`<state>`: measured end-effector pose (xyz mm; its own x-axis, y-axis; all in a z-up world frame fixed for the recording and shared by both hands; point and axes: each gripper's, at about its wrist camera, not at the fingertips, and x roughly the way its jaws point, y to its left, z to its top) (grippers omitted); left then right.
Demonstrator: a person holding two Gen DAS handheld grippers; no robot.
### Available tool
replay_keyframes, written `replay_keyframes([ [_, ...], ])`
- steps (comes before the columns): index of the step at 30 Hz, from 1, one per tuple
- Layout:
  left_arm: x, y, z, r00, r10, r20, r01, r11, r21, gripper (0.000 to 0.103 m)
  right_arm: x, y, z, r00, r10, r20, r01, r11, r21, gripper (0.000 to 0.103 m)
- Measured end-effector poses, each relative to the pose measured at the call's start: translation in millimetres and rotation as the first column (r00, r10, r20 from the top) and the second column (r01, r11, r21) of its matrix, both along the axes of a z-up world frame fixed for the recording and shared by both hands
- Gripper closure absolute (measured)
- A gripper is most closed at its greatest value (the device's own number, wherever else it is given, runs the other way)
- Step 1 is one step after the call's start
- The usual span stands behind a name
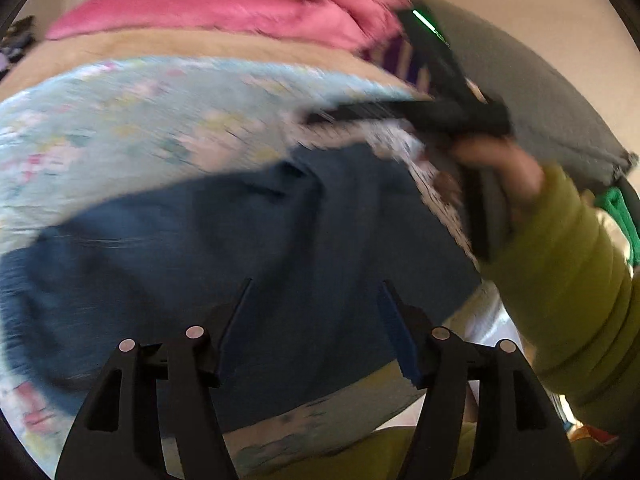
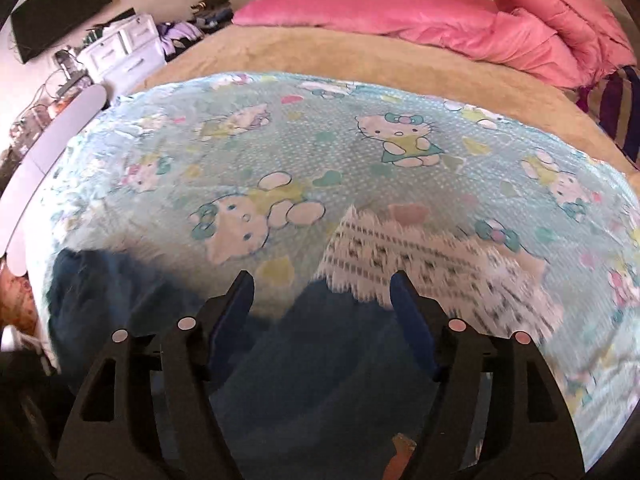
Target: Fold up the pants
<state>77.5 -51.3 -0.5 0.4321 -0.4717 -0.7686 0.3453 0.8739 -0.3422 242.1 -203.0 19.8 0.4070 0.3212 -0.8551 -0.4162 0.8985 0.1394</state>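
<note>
Seen from the left wrist, a bed fills the view, spread with a pale blue cartoon-print sheet [image 1: 120,120] over a tan blanket [image 1: 180,46], with a pink duvet [image 1: 224,10] bunched at the far side. On the sheet lie the dark blue pants [image 1: 240,232], rumpled, with a white patterned lining [image 1: 432,184] turned out along their right edge. The left gripper [image 1: 316,284] hovers over the blue cloth with its jaws spread wide and nothing between them. To the right, a hand [image 1: 504,176] in a yellow-green sleeve [image 1: 568,280] holds the right gripper [image 1: 320,120] near the lining; blur hides how its jaws stand here.

From the right wrist, the same sheet [image 2: 400,140] stretches ahead. The right gripper [image 2: 322,276] is parted and grasps nothing. Below it the pants [image 2: 312,344] spread, their lining [image 2: 420,256] folded back just beyond the fingertips.

The cloth looks soft, light and floppy, likely to sag and slide on the sheet. A pinch at a seam or the waistband edge, one tong per corner, would probably hold best.
</note>
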Motion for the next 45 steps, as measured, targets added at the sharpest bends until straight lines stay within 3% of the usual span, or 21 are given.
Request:
replay_keyframes([
  [5, 21, -18, -36, 0.995, 0.02, -0.097, -0.021, 1.0, -0.001, 0.042, 28, 22, -23, 0.998, -0.038, -0.041, 0.034, 0.996, -0.085, 0.037],
  [8, 22, -19, -43, 0.995, 0.035, -0.089, -0.034, 0.999, 0.004, 0.047, 39, 25, -41, 0.997, -0.066, -0.049, 0.058, 0.985, -0.165, 0.04],
  [9, 20, -21, -43, 0.997, 0.035, -0.076, -0.034, 0.999, 0.024, 0.055, 40, 22, -43, 0.996, -0.07, -0.047, 0.061, 0.984, -0.169, 0.059],
  [12, 16, -25, -42, 0.998, 0.01, -0.069, -0.009, 1.0, 0.027, 0.066, 39, 3, -37, 0.996, -0.082, -0.025, 0.078, 0.991, -0.106, 0.094],
  [19, 13, -21, -41, 0.999, 0.0, -0.04, 0.001, 1.0, 0.022, 0.062, -4, -76, 11, 0.984, -0.179, 0.004, 0.178, 0.979, 0.104, 0.099],
  [23, 19, -20, -40, 1.0, 0.002, -0.022, -0.001, 0.999, 0.036, 0.062, -47, -126, 40, 0.969, -0.245, 0.029, 0.237, 0.957, 0.169, 0.099],
  [25, 22, -22, -36, 1.0, -0.006, 0.0, 0.006, 0.998, 0.064, 0.081, -65, -145, 49, 0.962, -0.27, 0.031, 0.26, 0.95, 0.174, 0.099],
  [26, 22, -22, -33, 1.0, -0.013, 0.009, 0.013, 0.997, 0.073, 0.1, -76, -155, 53, 0.958, -0.285, 0.028, 0.276, 0.945, 0.174, 0.099],
  [29, 20, -18, -23, 0.997, -0.071, 0.038, 0.068, 0.995, 0.073, 0.1, -106, -177, 59, 0.949, -0.314, 0.001, 0.308, 0.93, 0.201, 0.099],
  [34, 4, -17, -8, 0.981, -0.17, 0.092, 0.159, 0.98, 0.121, 0.1, -162, -193, 50, 0.941, -0.332, -0.061, 0.337, 0.921, 0.195, 0.099],
  [40, -11, -37, -19, 0.963, -0.264, 0.051, 0.252, 0.951, 0.178, 0.1, -202, -207, 7, 0.896, -0.401, -0.193, 0.432, 0.888, 0.16, 0.099],
  [45, -20, -46, -29, 0.961, -0.275, 0.024, 0.264, 0.941, 0.213, 0.099, -211, -212, -2, 0.88, -0.432, -0.198, 0.464, 0.872, 0.157, 0.099],
])
